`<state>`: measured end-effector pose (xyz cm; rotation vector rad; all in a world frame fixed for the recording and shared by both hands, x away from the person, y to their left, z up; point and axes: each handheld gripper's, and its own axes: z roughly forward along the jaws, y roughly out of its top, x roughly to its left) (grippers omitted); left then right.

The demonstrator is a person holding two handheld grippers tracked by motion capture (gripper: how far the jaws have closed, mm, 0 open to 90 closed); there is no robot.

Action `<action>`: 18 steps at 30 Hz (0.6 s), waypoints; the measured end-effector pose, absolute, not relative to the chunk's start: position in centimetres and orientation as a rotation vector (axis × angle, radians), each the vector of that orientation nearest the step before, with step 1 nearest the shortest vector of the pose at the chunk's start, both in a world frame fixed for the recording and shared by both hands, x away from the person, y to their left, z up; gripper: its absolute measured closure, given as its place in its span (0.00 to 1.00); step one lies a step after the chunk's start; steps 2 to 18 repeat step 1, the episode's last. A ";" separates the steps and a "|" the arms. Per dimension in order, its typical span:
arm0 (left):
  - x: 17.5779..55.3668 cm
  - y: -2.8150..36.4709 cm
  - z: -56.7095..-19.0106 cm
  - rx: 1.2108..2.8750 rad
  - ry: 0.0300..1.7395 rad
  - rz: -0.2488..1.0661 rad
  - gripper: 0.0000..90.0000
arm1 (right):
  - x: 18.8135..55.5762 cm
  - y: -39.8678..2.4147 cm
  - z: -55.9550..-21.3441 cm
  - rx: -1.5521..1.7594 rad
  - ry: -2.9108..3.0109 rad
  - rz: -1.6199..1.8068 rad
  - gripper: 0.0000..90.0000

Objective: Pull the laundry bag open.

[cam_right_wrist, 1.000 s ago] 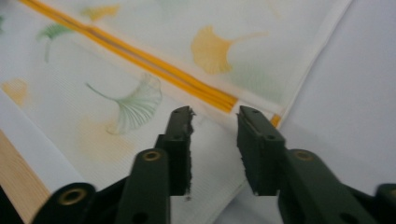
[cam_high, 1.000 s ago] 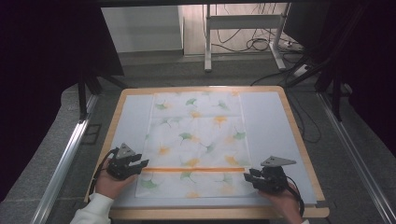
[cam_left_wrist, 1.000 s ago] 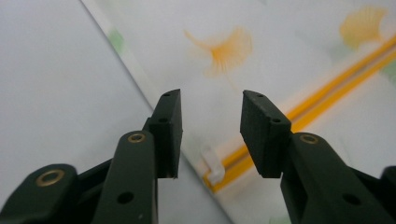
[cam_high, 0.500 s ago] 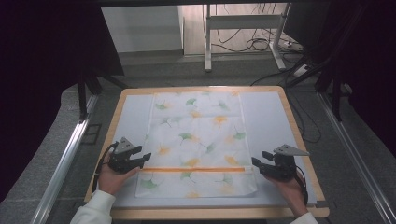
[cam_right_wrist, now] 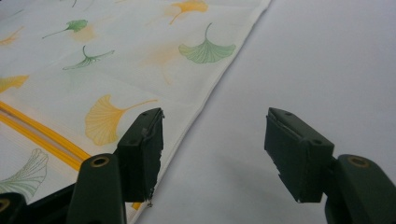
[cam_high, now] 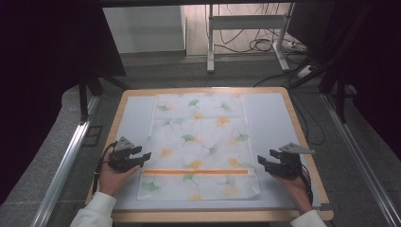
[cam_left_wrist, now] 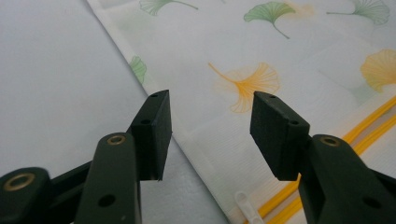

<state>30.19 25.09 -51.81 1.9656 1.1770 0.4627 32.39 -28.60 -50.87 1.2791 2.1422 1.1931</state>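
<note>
A white cloth (cam_high: 201,142) printed with green and orange ginkgo leaves lies flat on the table, with an orange zip stripe (cam_high: 196,171) across its near part. My left gripper (cam_high: 144,153) is at the cloth's left edge, level with the stripe. Its jaws have just been opening and stand open over the hem (cam_left_wrist: 187,140), pressing on nothing. A white zip pull (cam_left_wrist: 245,205) lies below them. My right gripper (cam_high: 261,161) is just off the cloth's right edge. Its jaws have just been opening and stand wide over bare mat (cam_right_wrist: 224,154), with nothing between them.
A pale mat (cam_high: 274,113) covers the table inside a wooden rim (cam_high: 302,137), with bare strips on both sides of the cloth. Metal rails run along the floor at left (cam_high: 66,161) and right (cam_high: 359,161). A stand and cables (cam_high: 255,45) are beyond the far edge.
My right hand has slid to the right, away from the end of the orange stripe and off the cloth. The left hand has stayed almost where it was.
</note>
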 end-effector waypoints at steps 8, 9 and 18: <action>30.1 25.1 -51.7 1.963 1.175 0.465 0.53 | 32.4 -28.7 -50.9 1.285 2.141 1.195 0.41; 30.1 25.1 -51.7 1.963 1.175 0.465 0.53 | 32.4 -28.7 -50.9 1.285 2.141 1.195 0.41; 30.1 25.1 -51.7 1.963 1.175 0.465 0.53 | 32.4 -28.7 -50.9 1.285 2.141 1.195 0.41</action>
